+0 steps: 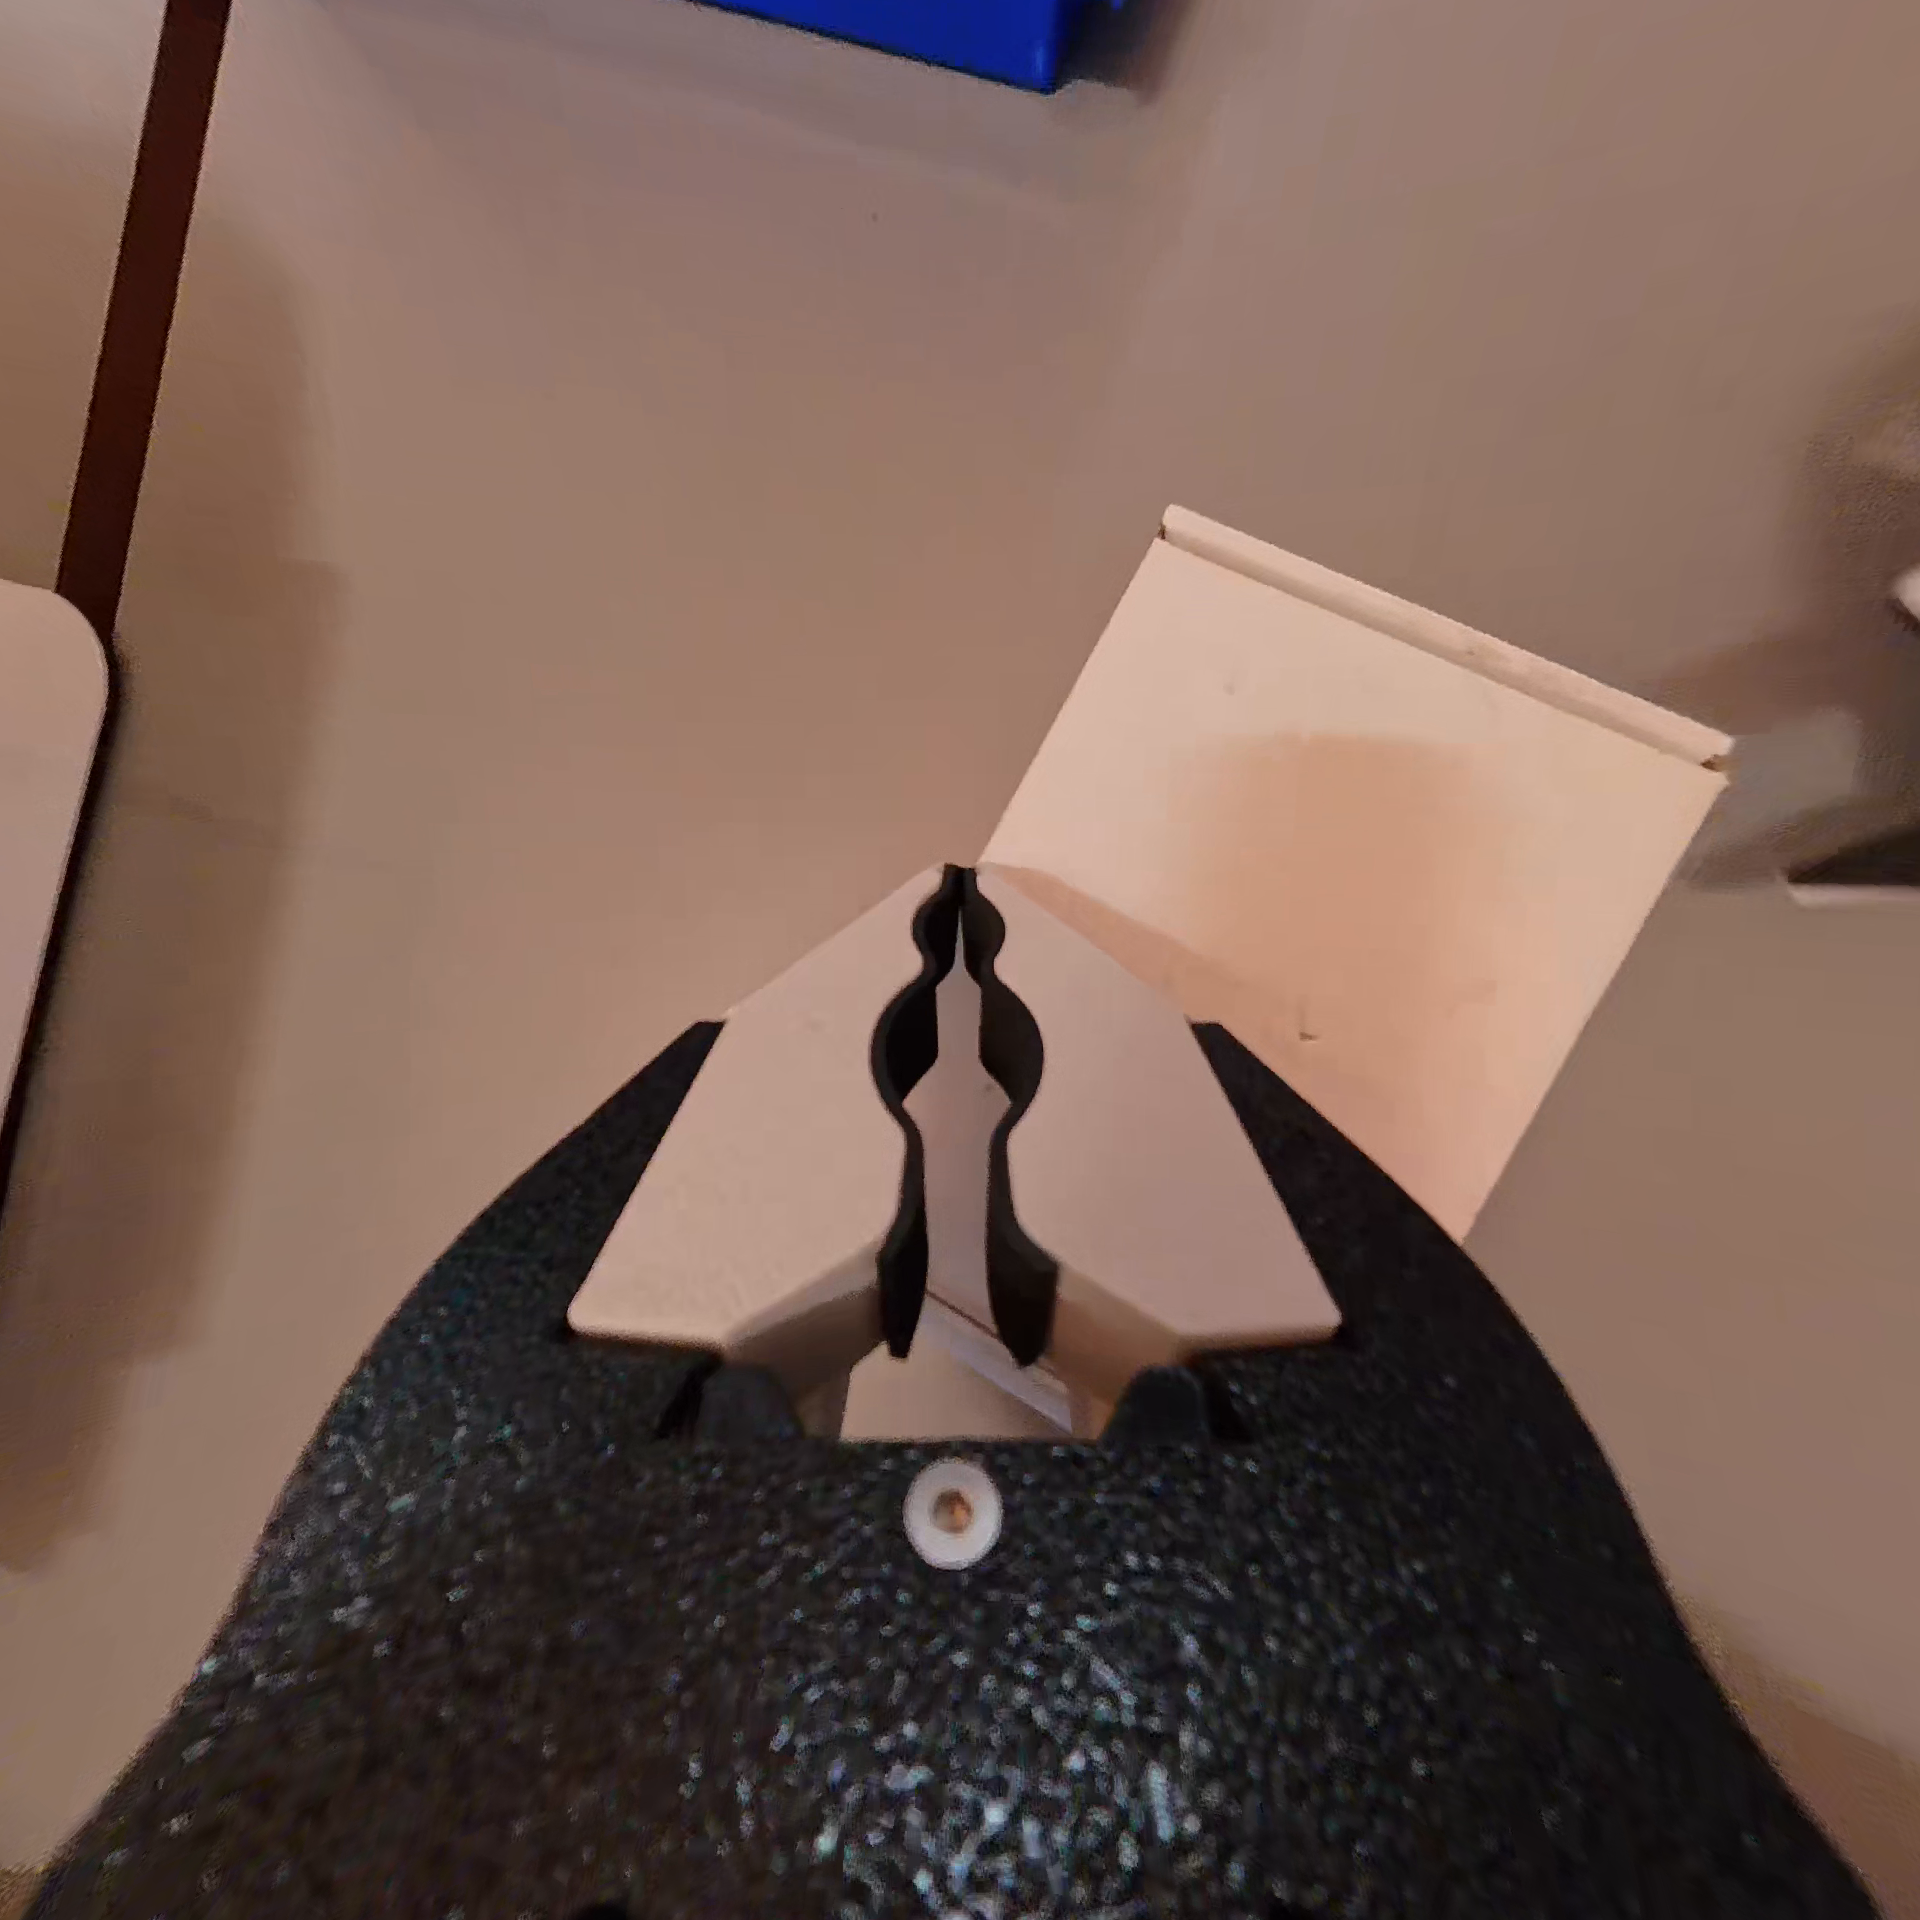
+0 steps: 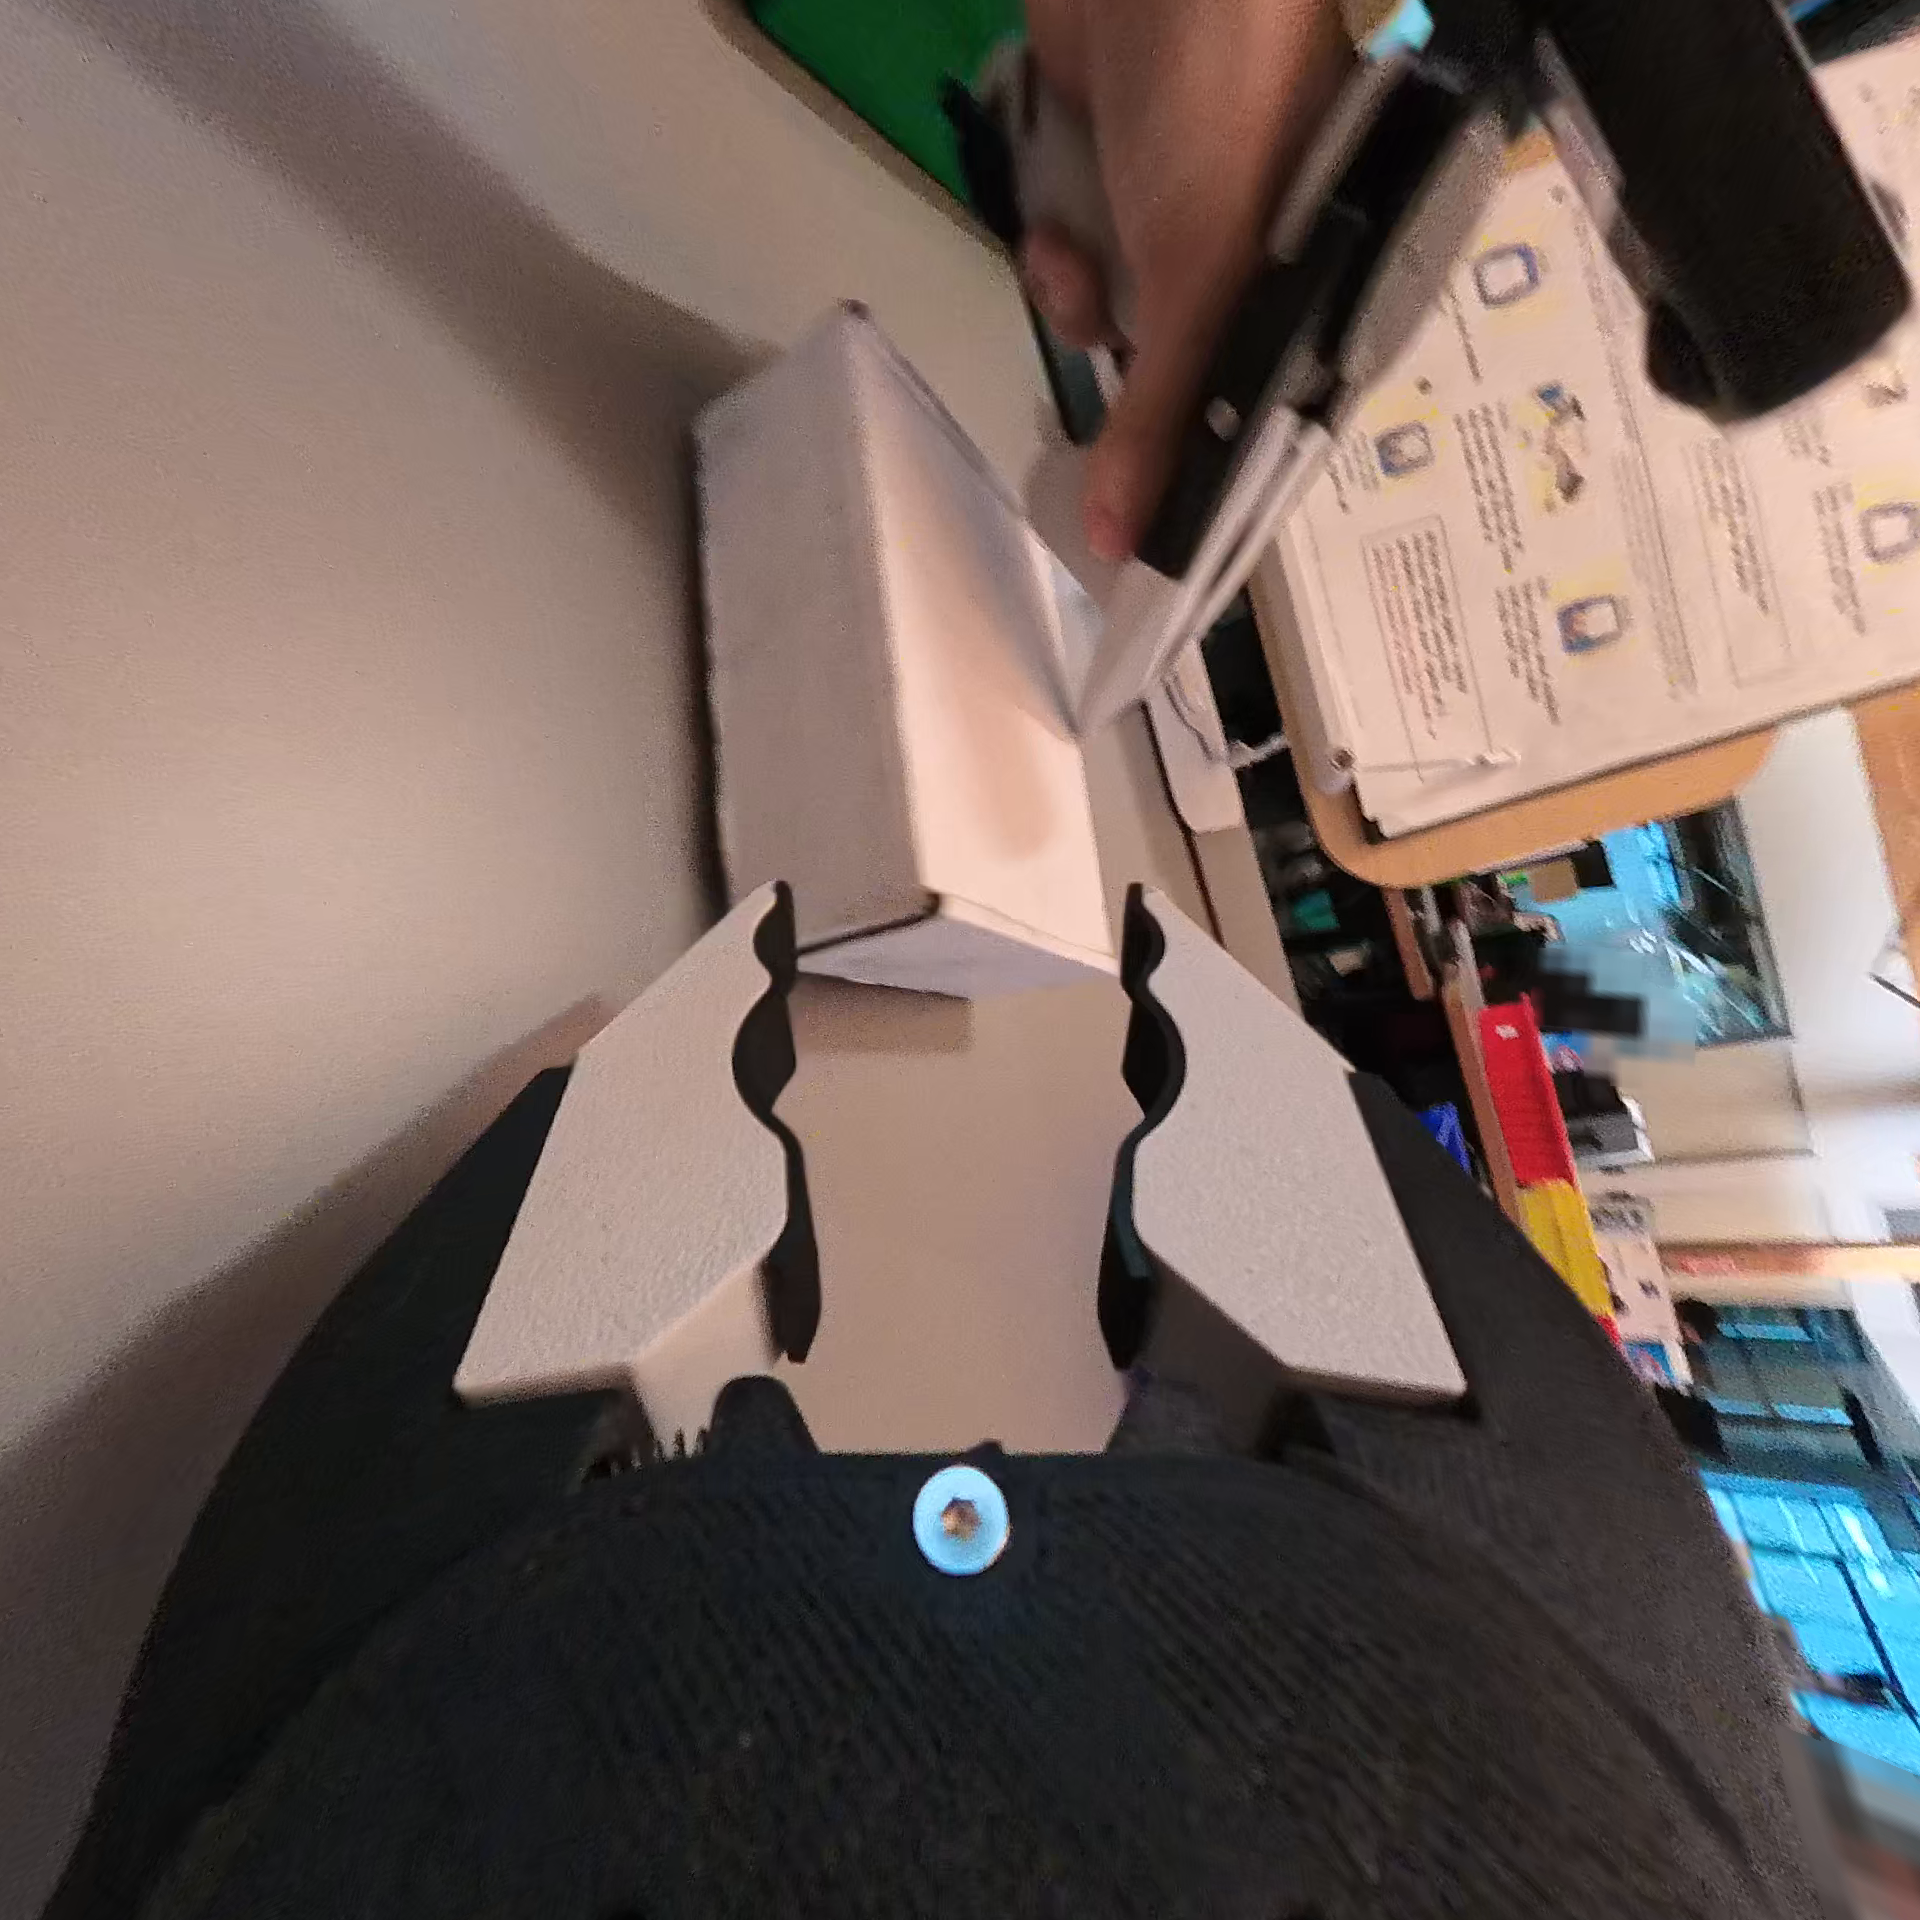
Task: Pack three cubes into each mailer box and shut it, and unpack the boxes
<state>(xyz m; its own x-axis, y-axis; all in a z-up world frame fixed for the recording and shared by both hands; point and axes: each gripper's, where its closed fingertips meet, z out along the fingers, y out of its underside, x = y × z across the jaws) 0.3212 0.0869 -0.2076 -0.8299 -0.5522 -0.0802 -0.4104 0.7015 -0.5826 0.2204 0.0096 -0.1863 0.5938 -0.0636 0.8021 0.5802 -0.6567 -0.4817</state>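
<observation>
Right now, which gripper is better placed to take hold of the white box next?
Probably the right gripper: its fingers are open with the box corner just ahead. The left gripper is shut at the box's edge.

Bare tabletop left of white mailer box; blue box at far edge.

Both grippers built alike: left gripper and right gripper have beige angular fingers w/ wavy black pads, on a black speckled body. One pale screw sits centre on each body.
</observation>
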